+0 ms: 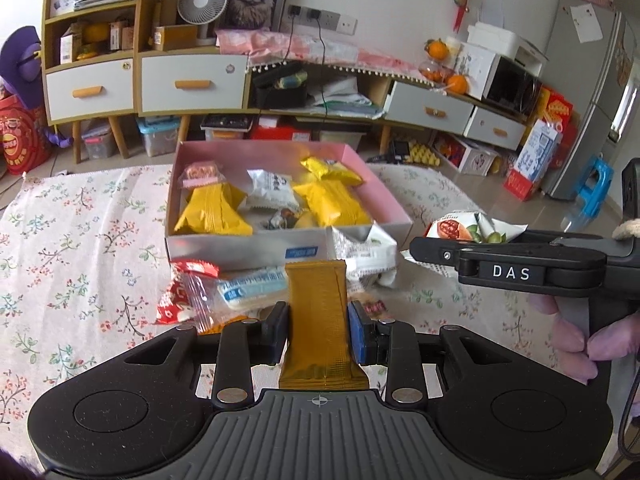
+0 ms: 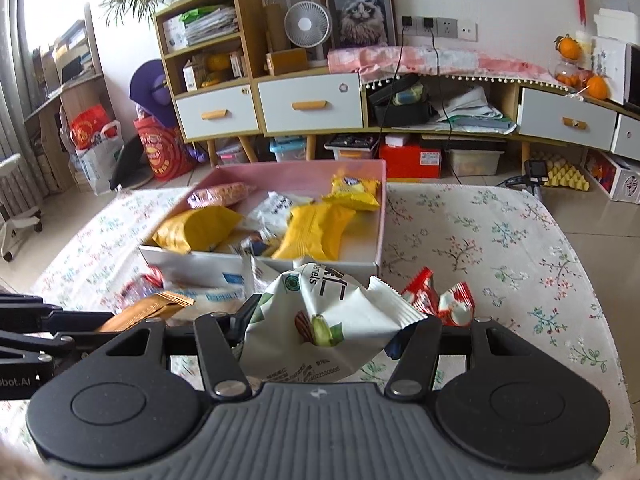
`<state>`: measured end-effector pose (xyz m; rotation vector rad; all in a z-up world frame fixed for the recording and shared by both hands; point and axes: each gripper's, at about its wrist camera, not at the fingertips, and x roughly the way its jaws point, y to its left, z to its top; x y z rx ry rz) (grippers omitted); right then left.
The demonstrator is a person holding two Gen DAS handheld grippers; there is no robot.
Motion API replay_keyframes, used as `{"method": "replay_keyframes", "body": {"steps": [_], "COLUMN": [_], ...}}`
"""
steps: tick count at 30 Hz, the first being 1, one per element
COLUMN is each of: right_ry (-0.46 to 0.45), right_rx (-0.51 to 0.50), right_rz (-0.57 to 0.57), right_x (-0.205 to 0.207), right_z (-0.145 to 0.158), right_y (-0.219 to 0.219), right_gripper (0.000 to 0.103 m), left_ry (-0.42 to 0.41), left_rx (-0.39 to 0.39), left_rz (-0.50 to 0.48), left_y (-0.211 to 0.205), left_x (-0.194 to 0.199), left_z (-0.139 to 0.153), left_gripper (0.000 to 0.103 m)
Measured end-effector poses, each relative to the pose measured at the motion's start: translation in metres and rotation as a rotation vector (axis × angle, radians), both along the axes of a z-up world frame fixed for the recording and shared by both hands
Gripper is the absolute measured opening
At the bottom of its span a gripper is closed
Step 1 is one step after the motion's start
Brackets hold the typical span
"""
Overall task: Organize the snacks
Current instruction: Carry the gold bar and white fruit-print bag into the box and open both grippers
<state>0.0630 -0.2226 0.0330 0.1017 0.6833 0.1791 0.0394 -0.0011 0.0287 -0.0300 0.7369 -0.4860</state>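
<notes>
Left wrist view: the left gripper (image 1: 318,326) pinches a brown sachet (image 1: 318,312), light and crinkly, by its middle; the right gripper (image 2: 320,332) squeezes a soft nut packet (image 2: 316,320); both are before the pink box (image 1: 390,204).

The cloth over the desk (image 1: 80,240) is cream, sprigged with small red and green blossoms. The shallow cardboard box (image 1: 384,200) is pink inside and white outside with a blue label. In it lie bright yellow crimped snack packets (image 1: 212,212). The left tongs (image 1: 318,330) grip a golden-brown ribbed sachet (image 1: 318,320); the right tongs (image 2: 320,336) hold a white nut pouch printed with green and brown kernels (image 2: 320,320).
</notes>
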Motion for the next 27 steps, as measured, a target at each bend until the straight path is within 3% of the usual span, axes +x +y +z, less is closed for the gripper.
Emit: {"method": "replay_keyframes", "body": {"steps": [9, 20, 27], "right_ry": [-0.012, -0.001, 0.004], "right_rx": [0.055, 0.17, 0.128], "right_rz": [-0.031, -0.121, -0.162], "right_x": [0.013, 0.036, 0.055], "right_z": [0.008, 0.003, -0.003], "right_y": [0.002, -0.005, -0.004], "right_gripper": [0.054, 0.054, 0.054], "left_ry": [-0.026, 0.016, -0.004], "left_rx": [-0.046, -0.091, -0.063], "left_rz": [0.054, 0.14, 0.137], "left_y": [0.011, 0.006, -0.014], "left_x": [0.015, 0.056, 0.082], "left_z": [0.015, 0.013, 0.006], "left_gripper": [0.029, 0.029, 0.029]}}
